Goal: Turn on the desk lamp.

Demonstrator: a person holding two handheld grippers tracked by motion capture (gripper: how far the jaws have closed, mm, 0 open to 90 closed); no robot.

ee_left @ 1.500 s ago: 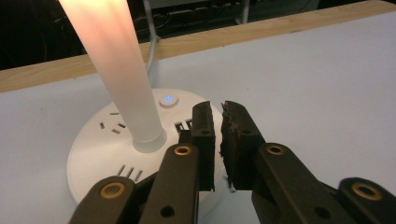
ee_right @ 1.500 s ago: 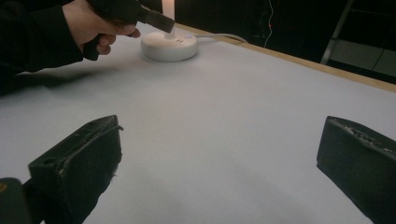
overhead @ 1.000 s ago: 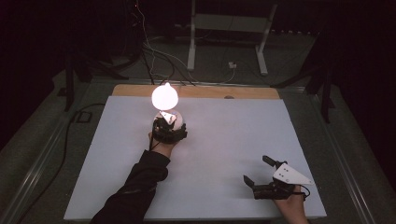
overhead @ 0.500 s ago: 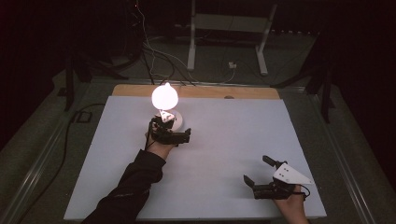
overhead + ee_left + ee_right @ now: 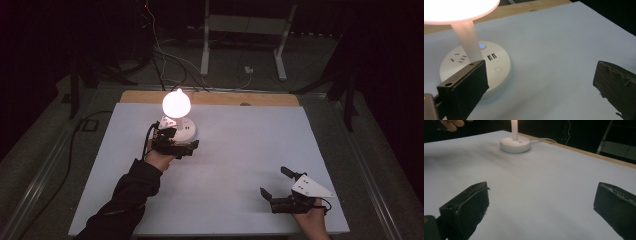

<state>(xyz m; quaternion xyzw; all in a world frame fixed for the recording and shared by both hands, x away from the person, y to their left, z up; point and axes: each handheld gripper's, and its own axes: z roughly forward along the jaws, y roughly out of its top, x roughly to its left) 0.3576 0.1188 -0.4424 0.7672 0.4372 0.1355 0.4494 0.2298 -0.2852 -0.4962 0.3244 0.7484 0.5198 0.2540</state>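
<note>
My left tool has its jaws spread wide, hanging just at the near edge of the round white lamp base, gripping nothing. The lit lamp stands toward the far left of the white table, near the wooden strip along the back edge. My right tool sits wide apart and empty by the near right edge, with bare white surface between the two.
</note>
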